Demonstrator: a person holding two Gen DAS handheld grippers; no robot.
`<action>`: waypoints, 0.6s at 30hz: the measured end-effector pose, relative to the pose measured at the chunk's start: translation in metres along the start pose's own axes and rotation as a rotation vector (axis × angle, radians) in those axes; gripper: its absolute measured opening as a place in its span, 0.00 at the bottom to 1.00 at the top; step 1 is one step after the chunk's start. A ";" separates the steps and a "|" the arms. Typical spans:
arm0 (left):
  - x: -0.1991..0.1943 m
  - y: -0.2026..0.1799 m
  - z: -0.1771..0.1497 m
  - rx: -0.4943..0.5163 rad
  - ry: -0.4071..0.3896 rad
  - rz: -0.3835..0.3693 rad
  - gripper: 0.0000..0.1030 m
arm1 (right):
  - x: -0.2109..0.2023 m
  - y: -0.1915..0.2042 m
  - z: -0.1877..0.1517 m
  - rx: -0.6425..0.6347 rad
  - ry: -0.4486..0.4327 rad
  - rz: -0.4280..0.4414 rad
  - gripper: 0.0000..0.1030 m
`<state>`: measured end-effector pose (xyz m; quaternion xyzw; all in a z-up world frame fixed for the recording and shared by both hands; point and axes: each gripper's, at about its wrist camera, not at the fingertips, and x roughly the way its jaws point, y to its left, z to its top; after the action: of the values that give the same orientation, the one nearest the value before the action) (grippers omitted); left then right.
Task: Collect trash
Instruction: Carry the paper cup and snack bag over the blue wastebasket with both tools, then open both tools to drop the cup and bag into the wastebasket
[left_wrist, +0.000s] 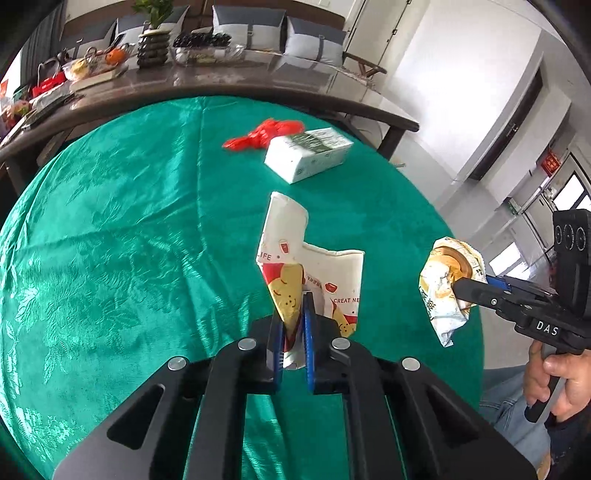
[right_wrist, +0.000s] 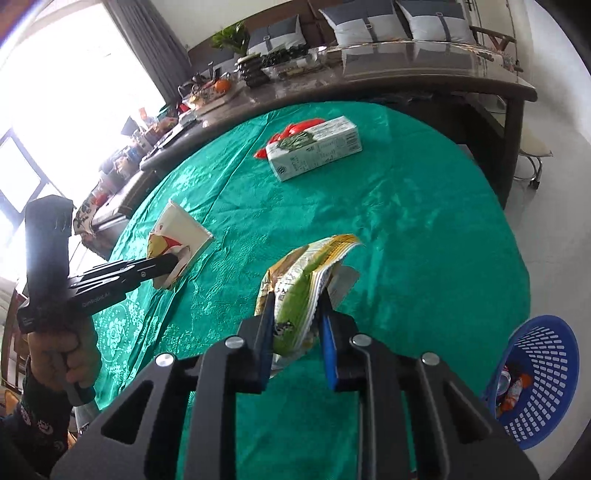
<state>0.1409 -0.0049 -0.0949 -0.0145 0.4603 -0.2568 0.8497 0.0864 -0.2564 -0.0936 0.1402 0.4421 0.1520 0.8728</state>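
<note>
Above the green table (left_wrist: 110, 221), each tool grips trash, left tool (left_wrist: 293, 325) a paper bag (left_wrist: 314, 266), right tool (right_wrist: 297, 317) a crumpled wrapper (right_wrist: 299, 291) that could slip short of the blue basket (right_wrist: 546, 354).

Bright window (right_wrist: 55, 74), dark sideboard (left_wrist: 229, 86), cushioned sofa (left_wrist: 280, 33) behind

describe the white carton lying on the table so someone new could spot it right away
On the green tablecloth, look to the far side near the long dark counter. The white carton lies flat, red plastic bag behind it. Unlike the crumpled wrappers in the tongs, it is boxy, green-printed and unheld.
</note>
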 end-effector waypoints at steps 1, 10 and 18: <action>-0.001 -0.006 0.002 0.004 -0.003 -0.007 0.07 | -0.006 -0.005 0.000 0.006 -0.007 0.000 0.20; 0.012 -0.112 0.015 0.157 0.016 -0.094 0.07 | -0.083 -0.109 -0.014 0.114 -0.071 -0.158 0.20; 0.061 -0.243 0.014 0.295 0.092 -0.231 0.07 | -0.132 -0.216 -0.049 0.235 -0.051 -0.311 0.20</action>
<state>0.0762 -0.2464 -0.0706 0.0694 0.4511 -0.4176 0.7857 0.0029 -0.4994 -0.1075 0.1751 0.4509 -0.0408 0.8743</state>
